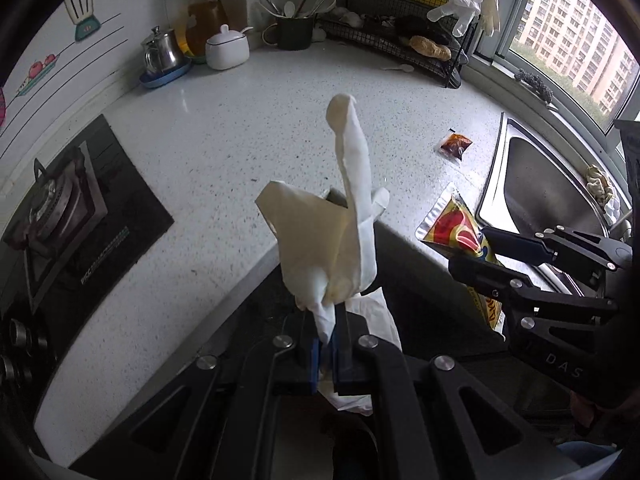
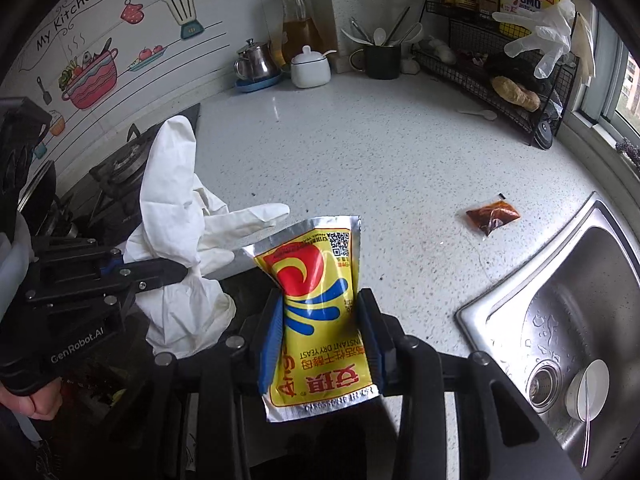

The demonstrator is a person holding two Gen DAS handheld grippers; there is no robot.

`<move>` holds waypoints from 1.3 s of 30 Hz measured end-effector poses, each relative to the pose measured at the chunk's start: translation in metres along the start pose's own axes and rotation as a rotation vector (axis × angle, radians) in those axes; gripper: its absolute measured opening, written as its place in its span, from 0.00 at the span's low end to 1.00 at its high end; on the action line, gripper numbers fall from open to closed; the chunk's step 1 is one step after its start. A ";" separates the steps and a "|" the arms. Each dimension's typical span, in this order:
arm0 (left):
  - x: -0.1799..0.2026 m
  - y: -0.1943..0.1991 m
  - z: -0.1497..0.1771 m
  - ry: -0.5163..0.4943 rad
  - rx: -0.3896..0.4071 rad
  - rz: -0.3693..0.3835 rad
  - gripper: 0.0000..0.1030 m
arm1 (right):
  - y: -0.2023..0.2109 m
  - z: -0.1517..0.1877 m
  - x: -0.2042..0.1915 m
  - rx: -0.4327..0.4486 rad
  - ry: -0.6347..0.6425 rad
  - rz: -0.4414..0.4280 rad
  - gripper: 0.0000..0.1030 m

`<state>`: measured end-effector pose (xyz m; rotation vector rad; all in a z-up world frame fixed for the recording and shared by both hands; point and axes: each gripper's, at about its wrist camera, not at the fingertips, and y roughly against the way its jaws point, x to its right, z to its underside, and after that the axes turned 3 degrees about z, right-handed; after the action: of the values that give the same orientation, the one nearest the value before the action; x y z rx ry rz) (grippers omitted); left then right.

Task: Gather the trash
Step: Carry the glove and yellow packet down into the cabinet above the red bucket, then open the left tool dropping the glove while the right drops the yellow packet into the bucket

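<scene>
- The left gripper (image 1: 326, 344) has its jaws pressed nearly together, pinching a white glove (image 1: 336, 232); the glove stands up from the blue pads, its fingers flopping out above the near edge of the counter (image 1: 240, 128).
- From the right wrist view the same glove (image 2: 176, 240) hangs at the left, clamped in the left gripper (image 2: 176, 272), with a hand (image 2: 36, 400) below it.
- The right gripper (image 2: 322, 336) has its jaws part-way apart, squeezing a yellow yeast packet (image 2: 316, 304) by its middle; the packet is crumpled at the waist and held off the counter.
- In the left wrist view the packet (image 1: 460, 236) and right gripper (image 1: 476, 252) sit at the right, just before the sink (image 1: 532, 184).
- A small brown sauce sachet (image 2: 493, 216) lies on the counter, farther off, left of the sink (image 2: 576, 320).
- A bowl (image 2: 588, 390) with a spoon sits in the sink.
- Stove (image 1: 56, 208) at the left; wire rack (image 1: 416, 36) at the far right corner.
</scene>
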<state>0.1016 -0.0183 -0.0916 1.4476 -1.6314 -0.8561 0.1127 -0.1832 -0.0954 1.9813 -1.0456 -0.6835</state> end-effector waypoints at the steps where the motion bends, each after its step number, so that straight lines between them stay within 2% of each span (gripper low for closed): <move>1: -0.003 0.001 0.012 0.013 -0.006 0.001 0.03 | 0.000 0.007 -0.006 -0.012 0.011 -0.008 0.33; 6: -0.016 -0.007 0.064 0.062 -0.060 -0.014 0.03 | -0.010 0.038 -0.031 -0.064 0.063 -0.043 0.33; 11: -0.032 -0.034 0.104 0.127 -0.128 -0.020 0.03 | -0.037 0.066 -0.048 -0.121 0.096 -0.074 0.33; 15: -0.040 -0.065 0.127 0.141 -0.164 -0.047 0.03 | -0.065 0.084 -0.054 -0.171 0.103 -0.086 0.33; 23: -0.053 -0.154 0.169 0.177 -0.210 0.008 0.03 | -0.145 0.120 -0.049 -0.218 0.118 -0.087 0.33; 31: -0.067 -0.249 0.183 0.179 -0.246 0.039 0.03 | -0.241 0.146 -0.030 -0.262 0.039 -0.078 0.33; 34: -0.066 -0.276 0.182 0.129 -0.246 0.034 0.03 | -0.270 0.151 -0.024 -0.270 0.035 -0.062 0.33; 39: -0.055 -0.307 0.181 0.054 -0.270 0.039 0.03 | -0.295 0.162 -0.006 -0.270 0.022 -0.037 0.33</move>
<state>0.0880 -0.0037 -0.4517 1.2366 -1.4375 -0.9651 0.1171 -0.1352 -0.4286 1.7730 -0.8569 -0.7781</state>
